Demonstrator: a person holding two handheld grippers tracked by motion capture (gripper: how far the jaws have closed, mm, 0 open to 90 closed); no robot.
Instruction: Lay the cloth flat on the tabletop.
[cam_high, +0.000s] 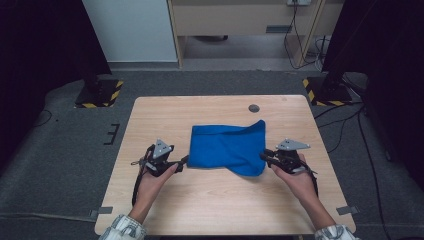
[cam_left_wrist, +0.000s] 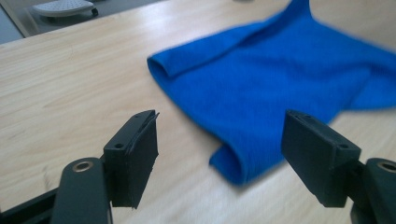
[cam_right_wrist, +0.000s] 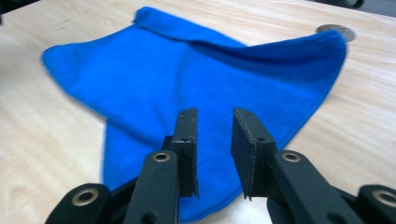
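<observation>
Blue, soft ribbed cloth (cam_high: 227, 148) lies rumpled on pale woodgrain; left gripper (cam_left_wrist: 219, 154) gapes wide, right gripper (cam_right_wrist: 214, 140) narrowly parted, both empty.

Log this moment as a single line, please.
blue cloth: flat on table | left gripper: open, at near-left corner | right gripper: narrow gap above cloth edge, nothing gripped

The high view is looking forward and down from above the person's edge of the pale rectangular wooden table (cam_high: 215, 200), taking in its whole top. The left gripper view is riding low near the left edge, the right gripper view low near the right edge; both are facing inward, sharing the rumpled blue cloth (cam_left_wrist: 280, 79) up close.
</observation>
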